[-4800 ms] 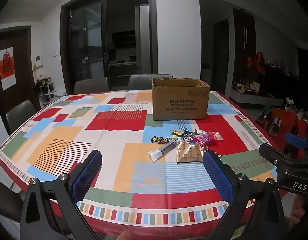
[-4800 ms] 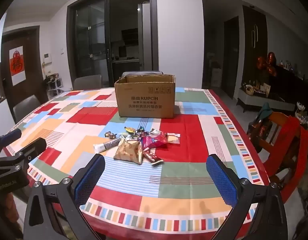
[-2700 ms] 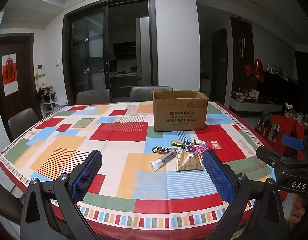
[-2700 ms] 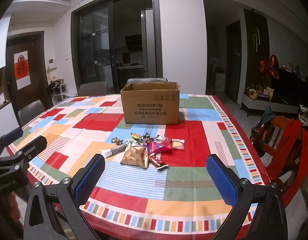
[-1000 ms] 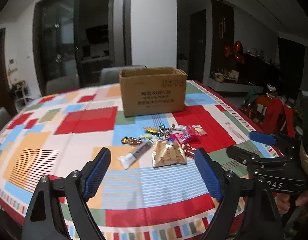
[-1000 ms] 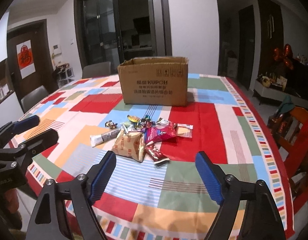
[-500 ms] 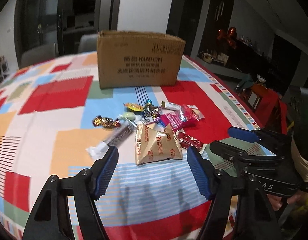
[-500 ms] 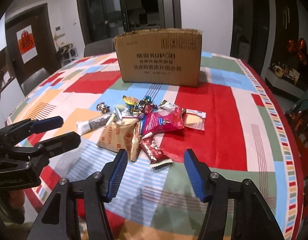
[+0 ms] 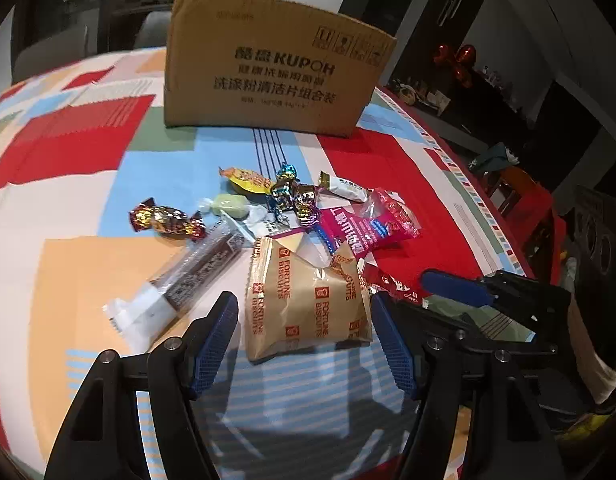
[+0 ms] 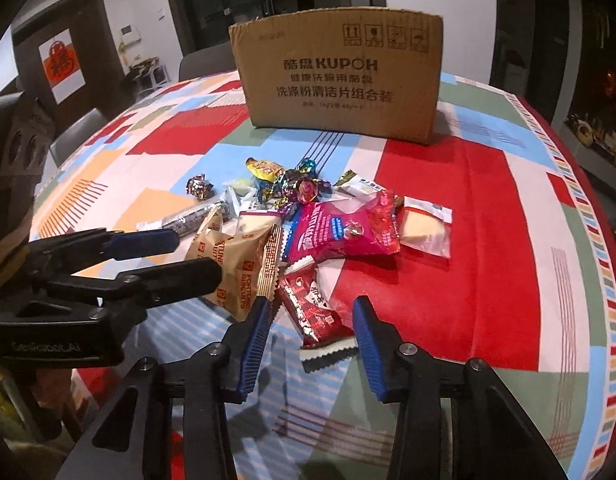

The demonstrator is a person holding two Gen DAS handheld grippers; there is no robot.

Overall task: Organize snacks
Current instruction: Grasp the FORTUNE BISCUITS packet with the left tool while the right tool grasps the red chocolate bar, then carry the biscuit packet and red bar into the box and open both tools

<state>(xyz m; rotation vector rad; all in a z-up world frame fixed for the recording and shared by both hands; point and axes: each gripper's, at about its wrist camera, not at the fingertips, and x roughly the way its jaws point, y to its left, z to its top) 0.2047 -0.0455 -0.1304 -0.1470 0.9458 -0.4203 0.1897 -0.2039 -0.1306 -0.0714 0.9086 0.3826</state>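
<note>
Red packet [image 10: 313, 309] lies between closing right gripper [image 10: 312, 332] jaws

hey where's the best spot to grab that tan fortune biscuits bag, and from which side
Probably the puffed near end of the biscuit bag, approached from above and the near edge. It lies flat with that end facing the left gripper, whose closing jaws already flank it; other snacks crowd its far end.

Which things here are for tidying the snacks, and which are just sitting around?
For the job:
- tan Fortune Biscuits pack, between the left tongs, closing
- small red packet, between the right tongs, closing
- pink bag
- wrapped candies
- cardboard box

Just there:
- tablecloth
- grey chair
- red wall paper
</note>
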